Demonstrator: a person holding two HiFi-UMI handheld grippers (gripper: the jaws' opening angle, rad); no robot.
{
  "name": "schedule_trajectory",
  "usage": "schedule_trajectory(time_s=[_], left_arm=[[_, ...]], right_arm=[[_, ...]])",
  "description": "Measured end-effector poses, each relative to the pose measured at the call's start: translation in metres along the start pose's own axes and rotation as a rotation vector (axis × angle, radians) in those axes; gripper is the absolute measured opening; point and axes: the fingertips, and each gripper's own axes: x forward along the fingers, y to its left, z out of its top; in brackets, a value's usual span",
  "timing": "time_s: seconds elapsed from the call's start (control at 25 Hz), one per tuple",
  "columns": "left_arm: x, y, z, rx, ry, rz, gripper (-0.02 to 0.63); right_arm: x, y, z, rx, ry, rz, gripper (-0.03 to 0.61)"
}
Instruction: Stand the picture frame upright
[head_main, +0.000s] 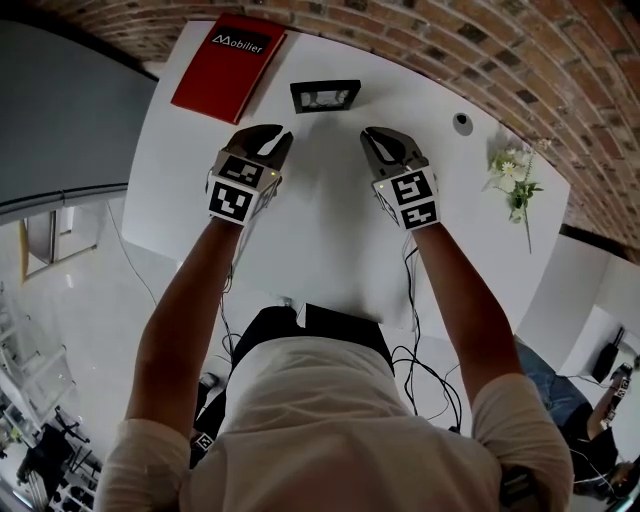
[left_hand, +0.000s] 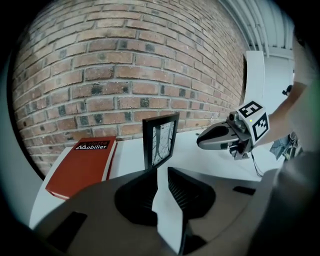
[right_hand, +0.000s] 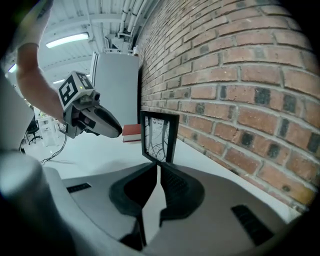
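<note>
The black picture frame (head_main: 325, 96) stands upright on the white table (head_main: 320, 240) near the brick wall, its glass facing me. The left gripper view shows the frame (left_hand: 161, 140) just beyond my left gripper (left_hand: 161, 172), whose jaws stand apart with nothing between them. My right gripper (right_hand: 157, 167) has its jaws almost together, empty, with the frame (right_hand: 160, 137) a short way ahead. In the head view the left gripper (head_main: 272, 138) and right gripper (head_main: 385, 140) hover either side, both short of the frame and not touching it.
A red book (head_main: 228, 65) lies flat at the table's back left. A small round grey object (head_main: 462, 123) and a sprig of white flowers (head_main: 515, 180) sit at the right. The brick wall runs close behind the frame. Cables hang off the near edge.
</note>
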Motion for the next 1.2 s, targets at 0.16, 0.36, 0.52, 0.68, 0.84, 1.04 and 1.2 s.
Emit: schedule_trajectory(time_s=[0.16,0.36,0.52,0.68,0.84,1.04,1.2], left_arm=[[-0.031,-0.023,-0.006,-0.093,-0.058,-0.047,0.061],[-0.081,-0.060,-0.032,-0.161,-0.101,-0.139,0.061],[-0.132,-0.093,-0.060,-0.207,-0.128,-0.224,0.049],[-0.185,-0.119,-0.084,-0.238,-0.145,-0.273,-0.005],[-0.233,-0.145,-0.109,-0.223,-0.134,-0.294,-0.006],[-0.289,-0.180,-0.127,-0.215,-0.161,-0.324,-0.006],[-0.324,-0.201,-0.140,-0.190,-0.174,-0.316,-0.006]], right_arm=[[-0.030,0.025,-0.001,0.045,-0.015,0.004,0.026],[-0.072,0.068,-0.007,0.104,-0.026,-0.001,0.026],[-0.110,0.113,-0.009,0.143,-0.026,-0.005,0.012],[-0.149,0.162,-0.006,0.159,-0.031,0.015,0.005],[-0.186,0.212,-0.007,0.168,-0.028,0.038,0.005],[-0.230,0.266,-0.006,0.190,-0.046,0.057,0.005],[-0.261,0.301,-0.002,0.195,-0.074,0.071,0.005]])
